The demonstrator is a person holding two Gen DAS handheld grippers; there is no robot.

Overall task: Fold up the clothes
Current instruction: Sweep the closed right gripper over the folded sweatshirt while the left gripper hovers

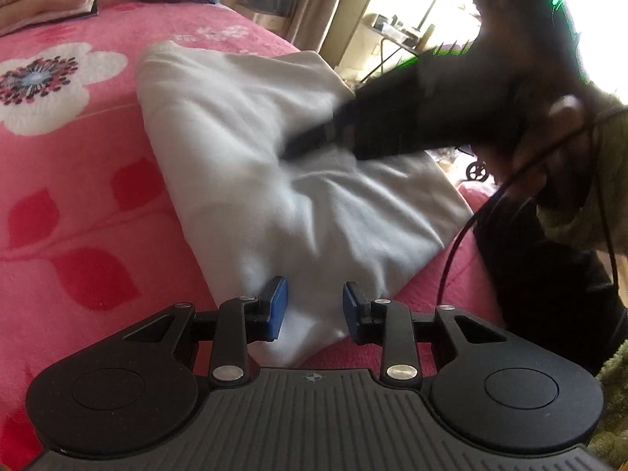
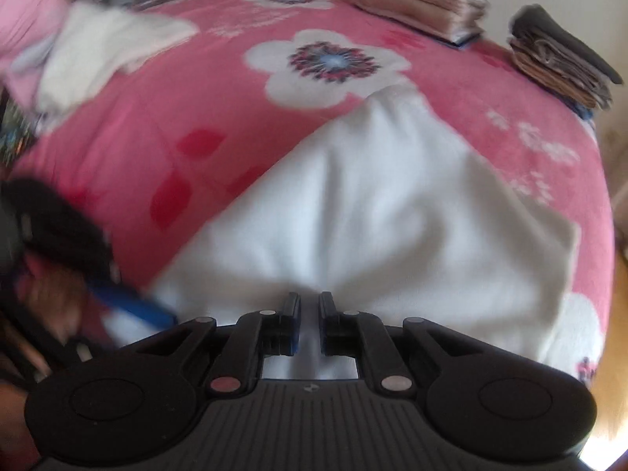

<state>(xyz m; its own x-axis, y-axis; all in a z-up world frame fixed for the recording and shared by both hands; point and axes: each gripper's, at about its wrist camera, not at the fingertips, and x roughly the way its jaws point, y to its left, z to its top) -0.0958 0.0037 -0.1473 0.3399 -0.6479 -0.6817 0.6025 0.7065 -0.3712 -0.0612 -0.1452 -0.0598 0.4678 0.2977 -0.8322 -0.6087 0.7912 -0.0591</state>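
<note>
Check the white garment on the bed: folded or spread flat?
Partly folded: the white garment lies doubled into a bunched wedge, creases radiating from where the right gripper pinches it.

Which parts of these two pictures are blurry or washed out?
Left wrist view: the right gripper is smeared by motion blur and the window behind it is blown out; the white garment is fairly sharp. Right wrist view: soft overall, the left gripper streaked, edges bent by fisheye.

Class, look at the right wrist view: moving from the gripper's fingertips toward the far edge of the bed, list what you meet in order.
right gripper → white garment → large white flower print on the pink blanket → folded beige-pink stack
</note>
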